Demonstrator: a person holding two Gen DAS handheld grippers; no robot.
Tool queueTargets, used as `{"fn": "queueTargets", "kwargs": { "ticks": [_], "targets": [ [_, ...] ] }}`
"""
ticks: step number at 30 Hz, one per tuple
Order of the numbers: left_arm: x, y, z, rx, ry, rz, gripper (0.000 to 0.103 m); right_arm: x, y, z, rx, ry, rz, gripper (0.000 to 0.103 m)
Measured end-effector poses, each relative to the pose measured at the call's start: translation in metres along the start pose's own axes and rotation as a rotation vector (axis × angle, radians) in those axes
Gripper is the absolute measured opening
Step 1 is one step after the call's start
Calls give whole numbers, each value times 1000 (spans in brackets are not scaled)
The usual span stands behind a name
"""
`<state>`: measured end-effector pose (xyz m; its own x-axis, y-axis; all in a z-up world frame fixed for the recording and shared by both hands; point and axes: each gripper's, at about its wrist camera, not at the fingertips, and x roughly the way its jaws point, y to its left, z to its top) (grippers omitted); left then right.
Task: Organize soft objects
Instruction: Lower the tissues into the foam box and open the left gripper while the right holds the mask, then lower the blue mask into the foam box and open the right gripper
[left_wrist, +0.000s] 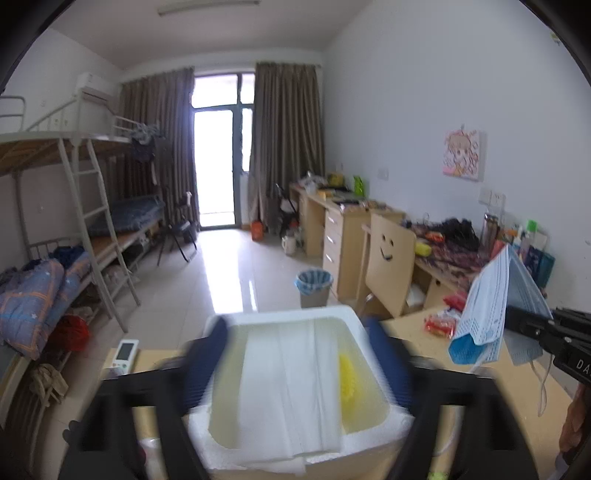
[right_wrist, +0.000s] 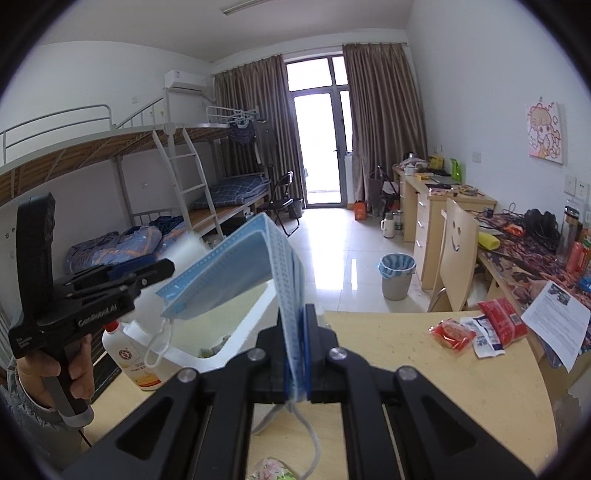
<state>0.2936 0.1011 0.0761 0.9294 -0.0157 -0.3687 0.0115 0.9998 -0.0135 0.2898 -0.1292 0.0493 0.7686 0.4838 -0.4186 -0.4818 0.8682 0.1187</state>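
Wooden table (right_wrist: 406, 354): pale top, near foreground, bearing the items below.

White foam box (left_wrist: 347, 314): open-topped, standing on the table's left part. Inside lie a folded white cloth (left_wrist: 291, 376) and, to its right, a yellow item (left_wrist: 347, 376), too blurred to identify.

Left gripper (left_wrist: 295, 365): held over the foam box, blue-padded fingers (left_wrist: 207, 354) spread wide above the box's left and right walls, nothing between them. In the right wrist view it appears at far left, gripped by a hand (right_wrist: 70, 373).

Right gripper (right_wrist: 297, 347): jaws clamped narrow on a stack of blue face masks (right_wrist: 258, 266), held up above the table, just right of the foam box. The masks fan out beyond the pads, and white ear loops hang down.

White bottle (right_wrist: 136, 354): red cap, orange label, upright just near-left of the box.

Red snack packets (right_wrist: 480, 328): loose on the table's right side, well apart from the box.

Printed paper (right_wrist: 557, 325): at the far right edge.
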Motion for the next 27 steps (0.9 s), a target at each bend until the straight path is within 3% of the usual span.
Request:
{"fn": "queueTargets", "kwargs": {
  "ticks": [2, 4, 9, 27],
  "targets": [
    [-5, -3, 2, 16, -22, 14, 93, -1, -2, 0, 8, -1, -3, 8],
    [-9, -7, 4, 41, -40, 26, 102, -1, -4, -1, 12, -1, -5, 8],
    [-22, -3, 7, 47, -74, 47, 102, 0, -3, 0, 11, 2, -3, 8],
    [-63, 43, 5, -1, -80, 142, 102, 32, 45, 7, -65, 38, 97, 8]
  ]
}}
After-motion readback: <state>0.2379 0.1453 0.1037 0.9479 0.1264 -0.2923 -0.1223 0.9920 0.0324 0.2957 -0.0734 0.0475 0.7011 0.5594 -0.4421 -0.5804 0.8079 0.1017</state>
